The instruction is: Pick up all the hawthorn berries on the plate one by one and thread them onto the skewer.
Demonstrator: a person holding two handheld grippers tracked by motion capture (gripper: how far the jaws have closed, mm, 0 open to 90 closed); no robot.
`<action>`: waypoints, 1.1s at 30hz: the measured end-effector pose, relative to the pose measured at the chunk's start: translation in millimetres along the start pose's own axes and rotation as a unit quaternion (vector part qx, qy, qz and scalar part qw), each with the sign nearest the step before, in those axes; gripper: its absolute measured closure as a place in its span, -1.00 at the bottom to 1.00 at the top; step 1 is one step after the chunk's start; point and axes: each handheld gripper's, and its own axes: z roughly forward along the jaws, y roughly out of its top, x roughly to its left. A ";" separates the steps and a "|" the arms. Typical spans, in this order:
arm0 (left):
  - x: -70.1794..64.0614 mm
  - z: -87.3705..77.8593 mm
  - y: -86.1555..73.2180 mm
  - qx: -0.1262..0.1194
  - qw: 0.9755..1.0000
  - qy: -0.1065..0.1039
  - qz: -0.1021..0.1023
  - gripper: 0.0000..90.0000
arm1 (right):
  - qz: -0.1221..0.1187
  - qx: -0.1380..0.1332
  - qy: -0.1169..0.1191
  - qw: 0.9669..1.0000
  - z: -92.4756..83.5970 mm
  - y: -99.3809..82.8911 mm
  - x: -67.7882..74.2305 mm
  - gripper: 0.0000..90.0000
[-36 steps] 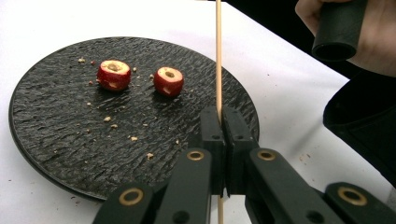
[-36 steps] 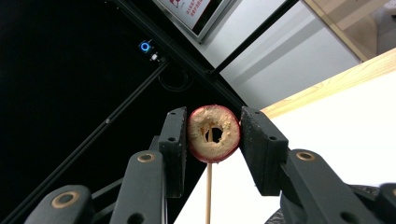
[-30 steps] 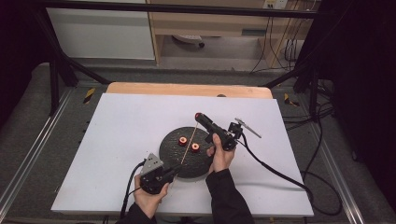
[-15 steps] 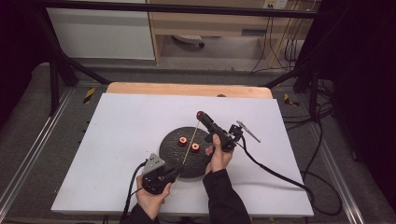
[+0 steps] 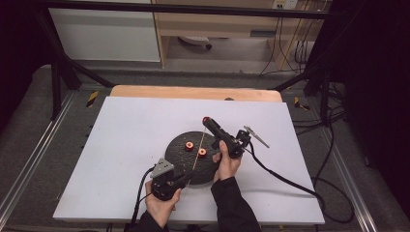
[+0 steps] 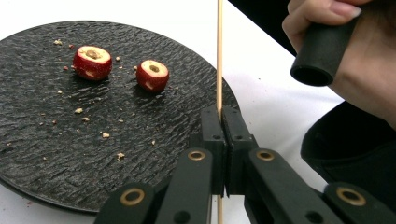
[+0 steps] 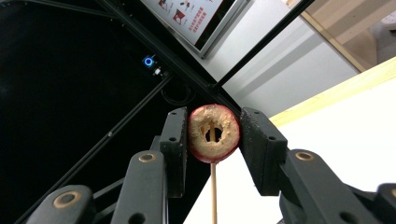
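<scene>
Fruit slice gripped by the right gripper looks soft and probably crumbly, while the left gripper clamps the thin, brittle skewer low.

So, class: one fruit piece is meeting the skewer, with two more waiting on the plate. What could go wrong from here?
1. The thin wooden skewer is clamped low by the left gripper; sideways push could snap it.
2. The cored red fruit ring, pinched in the right gripper, may crumble if squeezed.
3. The two red fruit pieces could roll off the black textured plate if bumped.
</scene>
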 end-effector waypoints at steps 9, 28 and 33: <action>6.6 0.6 19.2 -0.003 1.000 0.014 0.018 0.97 | -0.019 0.046 -0.001 0.999 -3.1 -12.6 0.8 0.41; 17.6 9.4 29.4 0.009 0.998 0.028 0.063 0.97 | -0.083 0.147 -0.004 0.986 -12.4 -38.4 -0.3 0.40; 18.0 9.3 30.0 0.014 0.997 0.029 0.071 0.97 | -0.090 0.159 -0.004 0.983 -13.9 -41.7 -0.1 0.39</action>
